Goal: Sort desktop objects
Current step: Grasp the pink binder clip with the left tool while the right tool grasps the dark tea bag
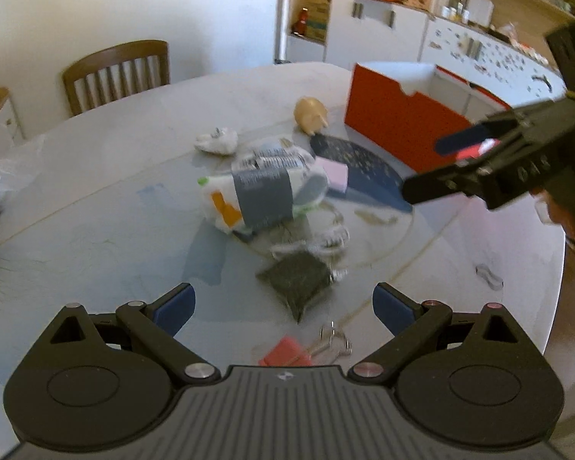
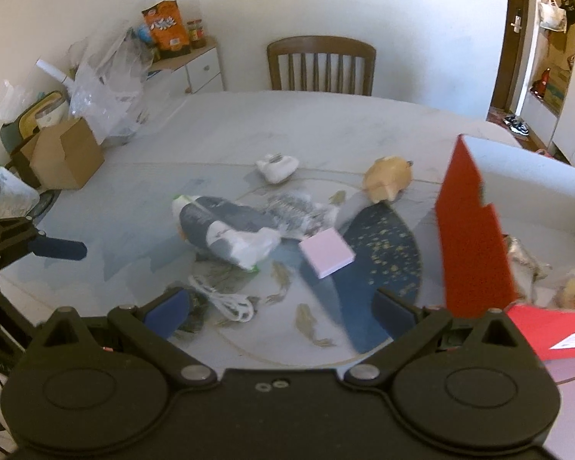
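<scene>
- Pink was what drew the eye: a small square pad of sticky notes (image 2: 327, 252) lay flat on the glass tabletop (image 2: 249, 130), at about twelve o'clock from the right gripper (image 2: 283, 304), slightly ahead of its fingertips and between their lines
- Its edges sat turned roughly diagonal to the fingers, so I judged a twist of the wrist would be needed before closing on it
- Right gripper's blue pads (image 2: 168, 306) stood wide apart with nothing between them
- Left gripper (image 1: 283, 303) was likewise spread wide and empty; a dark speckled packet (image 1: 295, 280) lay just ahead at twelve o'clock, and a red binder clip (image 1: 285, 352) nearly under its body
- From the left side the pad (image 1: 335, 174) was well off toward one o'clock, past the crumpled plastic bag (image 1: 257, 191), so the right hand seemed the nearer one
- Red-and-white box (image 2: 475, 245), open-topped and already holding a few things, stood at two o'clock from the right gripper, near the pad
- Pad looked clean, thin and stiff-edged, partly resting on a dark blue gold-flecked fan-shaped piece (image 2: 383, 253)
</scene>
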